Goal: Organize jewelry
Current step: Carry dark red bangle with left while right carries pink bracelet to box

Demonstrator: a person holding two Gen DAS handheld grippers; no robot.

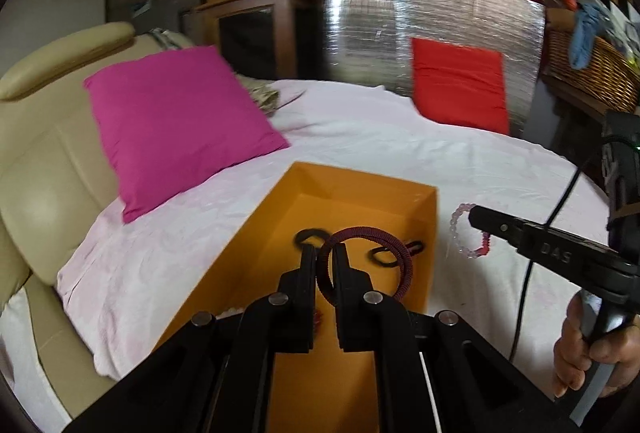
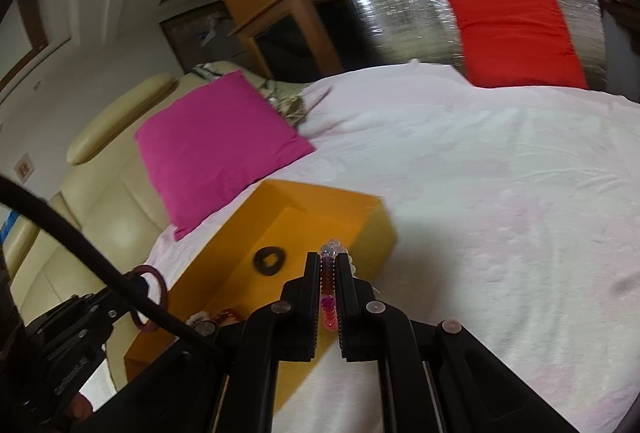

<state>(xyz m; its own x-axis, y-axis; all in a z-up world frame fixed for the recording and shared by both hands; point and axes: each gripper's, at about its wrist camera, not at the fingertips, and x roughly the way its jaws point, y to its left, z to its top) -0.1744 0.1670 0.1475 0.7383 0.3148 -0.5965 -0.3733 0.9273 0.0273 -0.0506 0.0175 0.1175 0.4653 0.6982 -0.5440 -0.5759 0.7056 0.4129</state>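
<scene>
My left gripper (image 1: 324,253) is shut on a dark maroon bangle (image 1: 376,233) and hangs over the open orange box (image 1: 362,182). Two black rings (image 1: 310,235) lie on the box floor. To the right, outside the box's right wall, my right gripper (image 1: 476,215) is shut on a pink bead bracelet (image 1: 454,223). In the right wrist view the bracelet (image 2: 328,293) is pinched edge-on between the fingers of the right gripper (image 2: 327,261), beside the box (image 2: 320,201). The left gripper (image 2: 136,279) with the bangle (image 2: 162,289) shows at lower left.
The box sits on a pale pink sheet (image 2: 480,193) over a bed. A magenta cushion (image 1: 176,121) leans on a beige padded rest (image 1: 48,161) to the left. A red cushion (image 1: 460,85) rests against a silver foil panel (image 1: 360,25). A wicker basket (image 1: 592,69) stands far right.
</scene>
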